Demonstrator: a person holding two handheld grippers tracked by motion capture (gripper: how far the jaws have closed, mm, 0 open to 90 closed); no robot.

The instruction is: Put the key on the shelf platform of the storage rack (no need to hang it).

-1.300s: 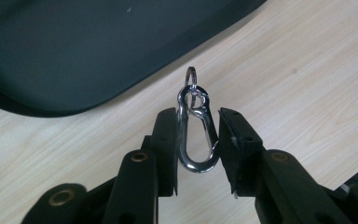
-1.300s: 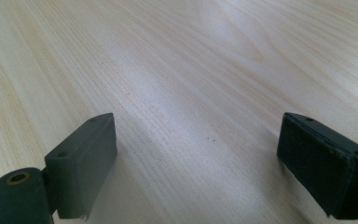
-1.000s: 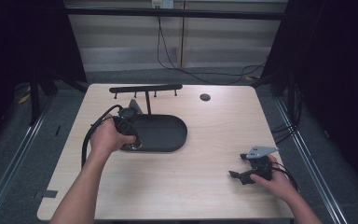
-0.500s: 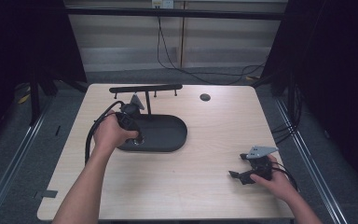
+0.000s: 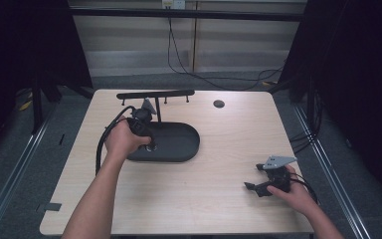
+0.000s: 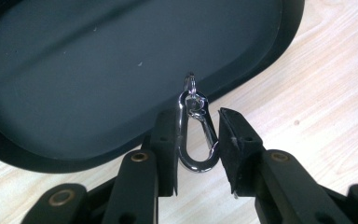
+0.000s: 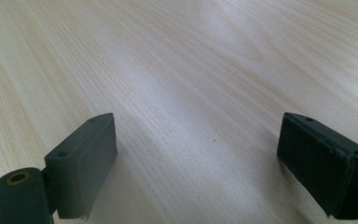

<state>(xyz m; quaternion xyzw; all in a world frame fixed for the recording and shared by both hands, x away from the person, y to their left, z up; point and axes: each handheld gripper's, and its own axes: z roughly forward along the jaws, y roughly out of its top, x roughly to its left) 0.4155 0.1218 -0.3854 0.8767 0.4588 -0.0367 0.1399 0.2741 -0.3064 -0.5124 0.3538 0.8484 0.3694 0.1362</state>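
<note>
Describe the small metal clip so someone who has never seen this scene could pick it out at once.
Start at the black oval tray on the wooden table. At the tray's near rim, the left claw brackets a snap hook. It is the one shiny silver piece among black parts.

Your left hand point(image 5: 123, 141) has carried its claw point(image 5: 146, 130) forward and to the right, farther over the near edge of the black tray point(image 5: 179, 142). A silver snap hook point(image 6: 196, 135) sits between its jaws.

One tray point(image 5: 179, 144), one clip point(image 6: 196, 135), two tools point(image 5: 144, 130) point(image 5: 261, 185).
</note>
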